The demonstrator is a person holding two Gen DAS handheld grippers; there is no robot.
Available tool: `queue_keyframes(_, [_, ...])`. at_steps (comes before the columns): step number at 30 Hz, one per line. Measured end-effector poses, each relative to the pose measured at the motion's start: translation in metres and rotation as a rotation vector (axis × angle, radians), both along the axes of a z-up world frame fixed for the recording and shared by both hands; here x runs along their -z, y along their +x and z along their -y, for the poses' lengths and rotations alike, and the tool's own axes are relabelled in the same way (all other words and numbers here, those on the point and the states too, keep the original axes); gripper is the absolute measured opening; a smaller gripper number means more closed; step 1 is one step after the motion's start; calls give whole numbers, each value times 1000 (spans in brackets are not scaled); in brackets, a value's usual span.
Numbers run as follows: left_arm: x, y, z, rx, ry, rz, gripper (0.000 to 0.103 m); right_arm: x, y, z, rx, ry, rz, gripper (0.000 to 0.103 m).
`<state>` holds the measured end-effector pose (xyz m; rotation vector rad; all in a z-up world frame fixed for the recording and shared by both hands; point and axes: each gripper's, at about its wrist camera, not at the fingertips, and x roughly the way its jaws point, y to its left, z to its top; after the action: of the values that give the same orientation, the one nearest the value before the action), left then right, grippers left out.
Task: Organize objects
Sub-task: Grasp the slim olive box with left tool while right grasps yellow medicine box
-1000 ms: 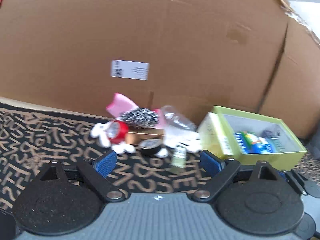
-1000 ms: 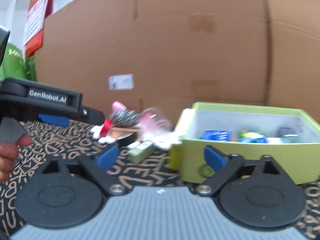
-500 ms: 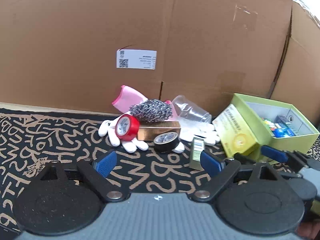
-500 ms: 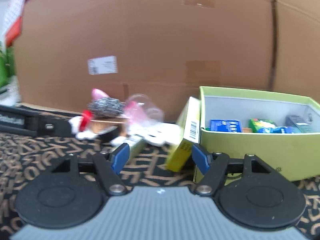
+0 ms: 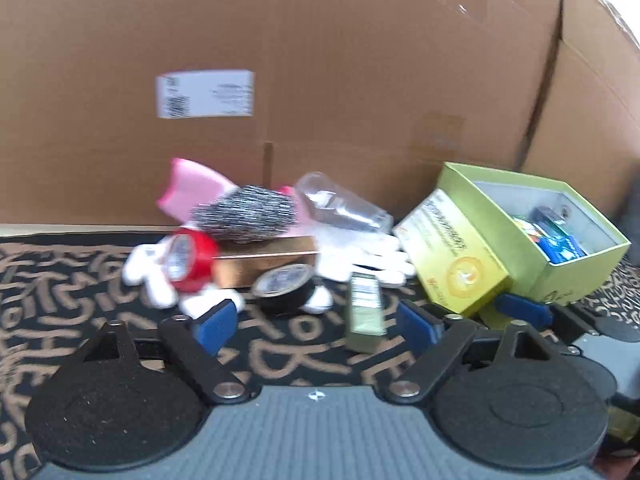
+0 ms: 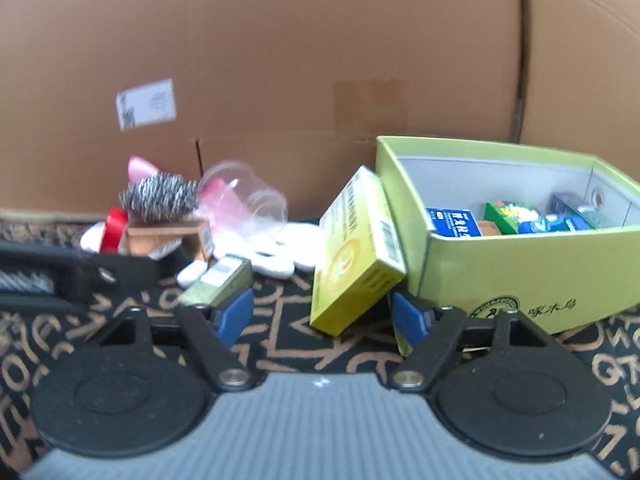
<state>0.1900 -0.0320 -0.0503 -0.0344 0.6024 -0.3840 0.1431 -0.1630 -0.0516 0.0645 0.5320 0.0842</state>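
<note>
Both grippers now closer to pile; left gripper (image 5: 314, 320) closing, right gripper (image 6: 322, 314) wide (both empty): straddle yellow box (image 6: 354, 256) squarely.

Bare patterned rug (image 5: 288, 360) lies open along the near edge, while cardboard wall (image 5: 320, 60) closes the far edge and yellow carton (image 6: 356, 256) leans against green box (image 6: 520, 276).

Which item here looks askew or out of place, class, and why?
The yellow carton stands tilted on one corner, leaning against the outside wall of the green box instead of lying inside with the other packets. Left of it, a clear plastic cup lies tipped on its side in the loose pile.
</note>
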Motion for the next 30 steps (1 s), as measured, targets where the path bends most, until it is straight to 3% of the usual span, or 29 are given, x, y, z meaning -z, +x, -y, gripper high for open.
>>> queue_keyframes(1, [2, 5, 5, 12, -5, -8, 80, 1, 2, 1, 11, 4, -7, 70])
queue_keyframes(6, [12, 29, 17, 18, -35, -54, 72, 1, 3, 4, -37, 46, 6, 69])
queue_keyframes(9, [13, 27, 22, 40, -26, -30, 67, 1, 2, 6, -30, 59, 5, 69])
queue_keyframes(11, [15, 29, 19, 60, -73, -70, 34, 2, 3, 7, -21, 66, -4, 69])
queue_keyframes(14, [13, 29, 6, 39, -135, -127, 33, 3, 4, 4, -10, 54, -3, 66])
queue_keyframes(19, [0, 11, -23, -9, -193, -80, 33, 5, 10, 6, 19, 77, 3, 56])
queue_keyframes(20, [-3, 9, -25, -6, -201, -75, 33, 5, 11, 6, 31, 80, 5, 49])
queue_keyframes(21, [-6, 8, -25, -3, -201, -68, 33, 5, 12, 7, 41, 88, 7, 32])
queue_keyframes(23, [-8, 6, -19, 8, -175, -54, 33, 6, 12, 13, 38, 126, 12, 20])
queue_keyframes(30, [9, 12, 27, 71, -70, -79, 33, -3, -40, 35, -65, 82, 34, 19])
